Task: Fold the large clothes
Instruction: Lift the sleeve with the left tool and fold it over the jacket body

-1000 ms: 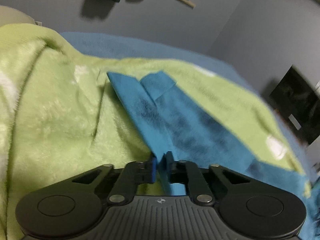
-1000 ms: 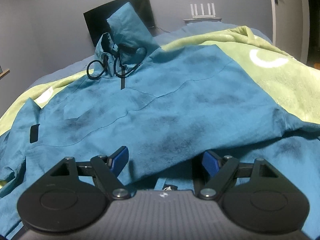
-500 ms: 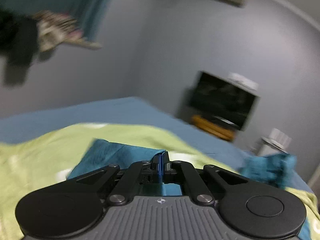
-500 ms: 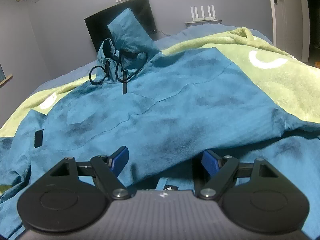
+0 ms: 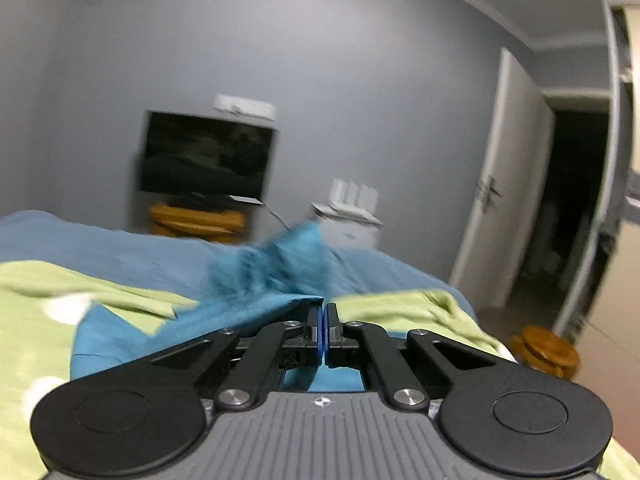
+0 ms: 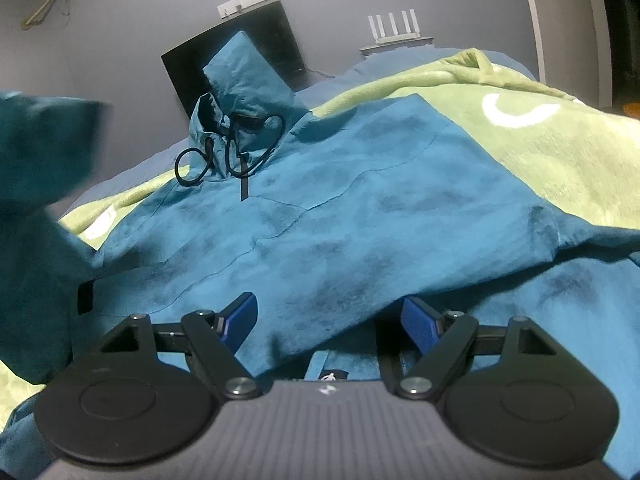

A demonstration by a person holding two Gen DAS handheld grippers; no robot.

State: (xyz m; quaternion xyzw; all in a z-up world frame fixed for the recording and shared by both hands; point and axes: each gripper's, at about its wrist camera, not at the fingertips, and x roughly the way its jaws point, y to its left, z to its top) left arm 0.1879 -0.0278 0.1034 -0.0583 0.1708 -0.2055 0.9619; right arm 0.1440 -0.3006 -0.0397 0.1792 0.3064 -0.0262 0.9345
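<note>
Teal hooded jacket (image 6: 360, 208) lies spread on the green blanket (image 6: 560, 152) on the bed, hood (image 6: 240, 92) propped up at the far end toward the TV (image 5: 204, 160). Left claw (image 5: 323, 334) clamped on a jacket sleeve (image 5: 224, 320), lifted off the blanket. Right claw (image 6: 330, 320) fingers apart, near hem of the jacket between them, unpinched.

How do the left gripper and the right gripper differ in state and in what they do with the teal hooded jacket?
The left gripper is shut, pinching an edge of the teal hooded jacket; the right gripper is open, its fingers holding nothing. The left carries cloth lifted; the right hovers low over the flat jacket. Both have blue pads on black arms.
</note>
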